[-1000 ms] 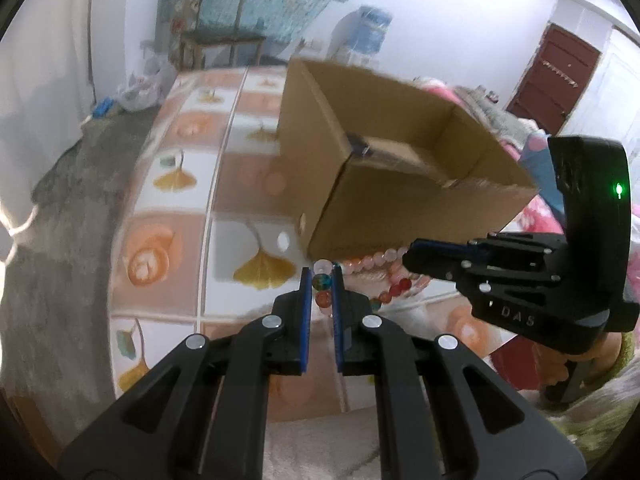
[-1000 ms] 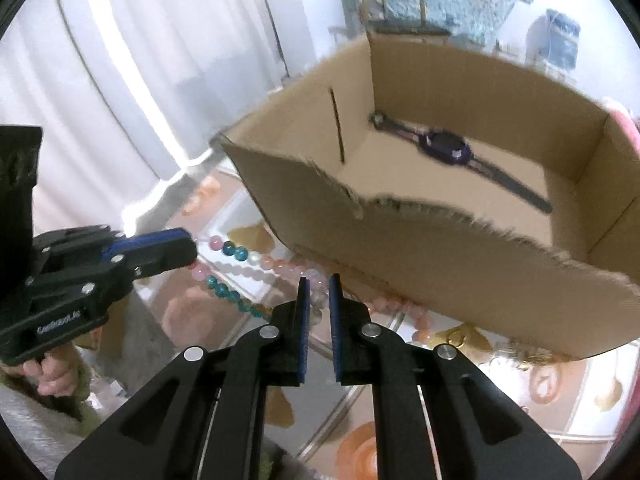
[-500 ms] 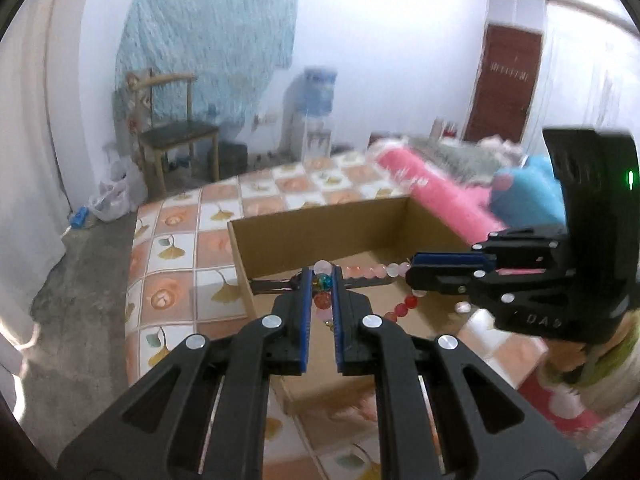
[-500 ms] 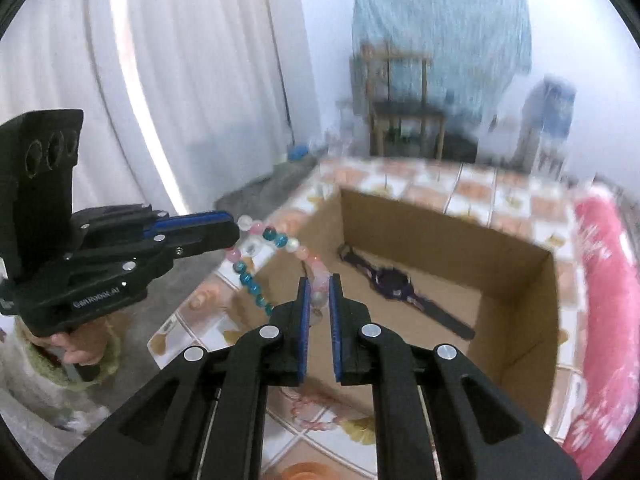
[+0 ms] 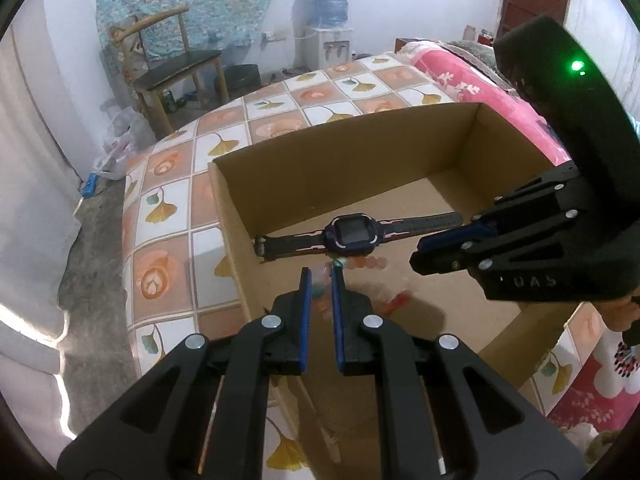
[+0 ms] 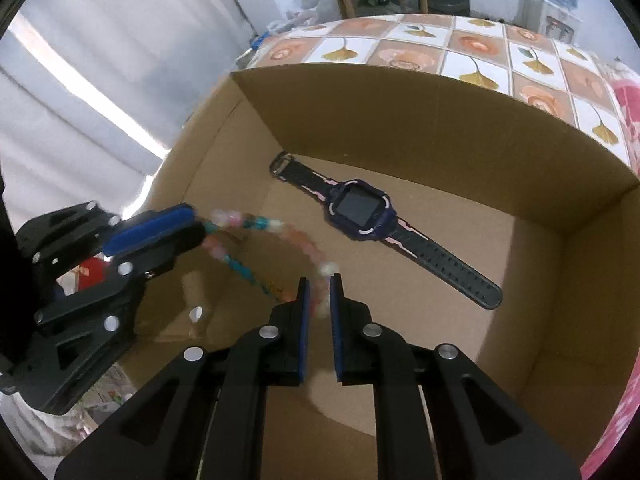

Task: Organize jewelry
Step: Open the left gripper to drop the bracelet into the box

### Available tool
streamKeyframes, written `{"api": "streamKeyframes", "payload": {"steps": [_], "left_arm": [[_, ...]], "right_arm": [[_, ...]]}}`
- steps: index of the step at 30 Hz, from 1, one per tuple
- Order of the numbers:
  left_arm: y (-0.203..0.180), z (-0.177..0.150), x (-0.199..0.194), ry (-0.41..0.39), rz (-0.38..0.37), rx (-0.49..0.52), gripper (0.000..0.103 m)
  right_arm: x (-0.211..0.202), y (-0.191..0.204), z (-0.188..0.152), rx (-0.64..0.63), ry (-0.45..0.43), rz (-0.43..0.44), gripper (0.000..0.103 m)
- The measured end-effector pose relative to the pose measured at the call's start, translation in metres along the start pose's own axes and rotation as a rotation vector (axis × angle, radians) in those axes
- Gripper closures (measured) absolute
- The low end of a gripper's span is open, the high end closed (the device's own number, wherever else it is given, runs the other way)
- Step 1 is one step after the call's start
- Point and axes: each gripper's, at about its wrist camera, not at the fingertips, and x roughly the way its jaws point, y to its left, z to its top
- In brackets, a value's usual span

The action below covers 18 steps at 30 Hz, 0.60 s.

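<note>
Both the left gripper (image 5: 319, 280) and right gripper (image 6: 318, 290) pinch the bead necklace (image 6: 276, 232) above the box (image 6: 400, 120). Uneven release could drop it tangled onto the watch (image 6: 362, 210).

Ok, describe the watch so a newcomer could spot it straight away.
Find the open cardboard box on the tiled cloth. The watch lies flat on its floor, strap stretched out straight. Unlike the pastel bead string hanging between the two grippers, it is dark, with a square black screen in a purple case.

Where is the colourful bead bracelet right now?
The bead bracelet hangs between the left gripper and right gripper, over the cardboard box, just left of the watch in the right wrist view.
</note>
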Motion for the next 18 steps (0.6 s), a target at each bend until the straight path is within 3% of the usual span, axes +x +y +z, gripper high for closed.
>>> {"api": "streamKeyframes", "payload": {"steps": [3,7,10,12,14,18], "left_arm": [[0.006,0.001,-0.007,-0.025,-0.005,-0.013,0.085],[0.012,-0.003,-0.024,-0.056,0.009,-0.034,0.084],[0.02,-0.012,-0.052,-0.106,0.001,-0.065,0.072],[0.022,-0.02,-0.07,-0.142,-0.009,-0.081,0.061],[0.025,-0.037,-0.094,-0.191,-0.041,-0.103,0.047],[0.021,-0.075,-0.12,-0.222,-0.124,-0.137,0.026]], "right_arm": [[-0.006,-0.005,-0.002,0.01,-0.036,0.026,0.088],[-0.027,-0.015,-0.012,0.032,-0.111,0.028,0.087],[-0.063,-0.022,-0.032,0.05,-0.217,0.045,0.086],[-0.09,-0.028,-0.053,0.066,-0.3,0.089,0.077],[-0.114,-0.036,-0.08,0.087,-0.379,0.133,0.056],[-0.143,-0.043,-0.145,0.126,-0.478,0.109,0.04]]}}
